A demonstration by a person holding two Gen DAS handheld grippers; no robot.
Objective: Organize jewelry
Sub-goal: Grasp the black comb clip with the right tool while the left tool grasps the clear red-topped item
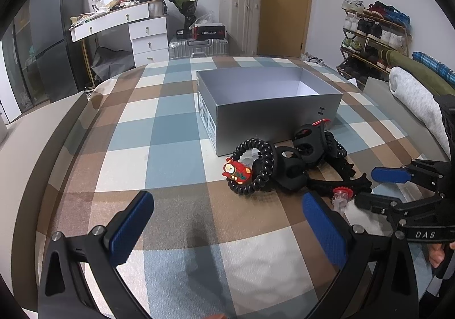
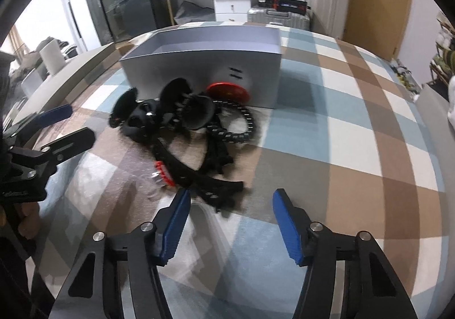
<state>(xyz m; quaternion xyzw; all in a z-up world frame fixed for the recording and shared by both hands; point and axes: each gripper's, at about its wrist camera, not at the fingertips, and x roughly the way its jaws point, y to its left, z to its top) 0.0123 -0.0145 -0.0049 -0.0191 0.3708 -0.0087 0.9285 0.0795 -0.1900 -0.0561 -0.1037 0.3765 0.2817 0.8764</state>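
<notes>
Black plastic and coiled cord make up most of the jewelry pile (image 1: 287, 162), a tangle lying on the checked cloth just in front of the open grey box (image 1: 267, 103), touching or nearly touching its near wall. A spiral hair tie (image 1: 253, 165) with a red cartoon charm (image 1: 236, 172) sits at the pile's left edge; behind it are black hair claws (image 1: 308, 145), toothed black headbands (image 2: 196, 174) crossing each other, a red disc (image 2: 227, 93) leaning against the box, and a small clear piece with a red frill (image 1: 341, 195) nearest the right claw.

The main risk, as I judge it, is the tangle itself: the headband teeth and the coils look interlocked, so closing on one piece could drag several along, pull the pile across the cloth or drop items short of the box. The smooth curved bands may also slip out of a shallow pinch. The cloth is soft and could bunch up under a low approach. The light box might slide if it is nudged.

The left claw (image 1: 227, 233) hangs above the surface with its pads apart, holding nothing, near the pile's left side. The right claw (image 2: 230, 222) is also spread and unloaded, its tips just short of the nearest headband end. The right-wrist view is blurred, so fine detail there is uncertain.
</notes>
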